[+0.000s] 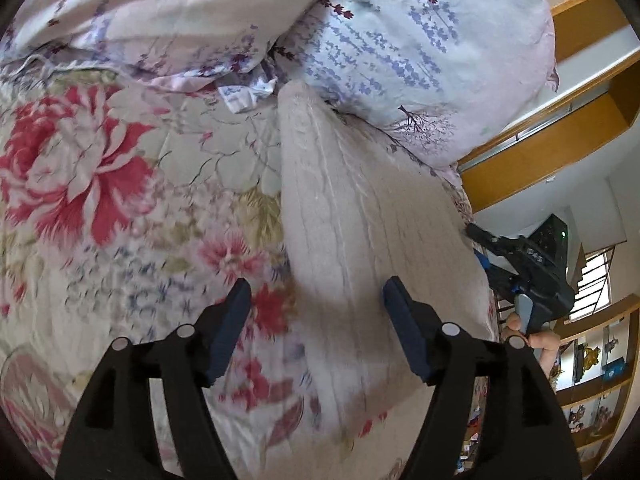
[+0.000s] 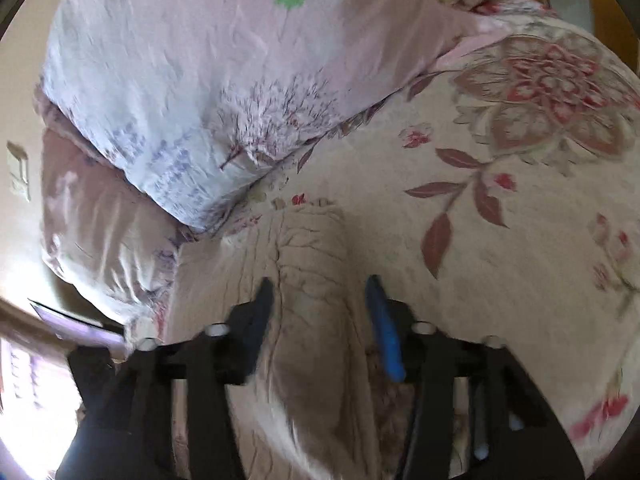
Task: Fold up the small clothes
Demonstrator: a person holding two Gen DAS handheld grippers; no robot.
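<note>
Garment [image 1: 352, 216] lies below left fingers [image 1: 236, 308]; between right fingers [image 2: 380, 320], untouched.

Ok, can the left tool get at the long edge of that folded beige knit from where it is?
Probably yes. The left tool stands open right above the beige knit, whose left edge runs between its fingers, with nothing lying on it. The right tool sits off at the far side, clear of that edge.
</note>
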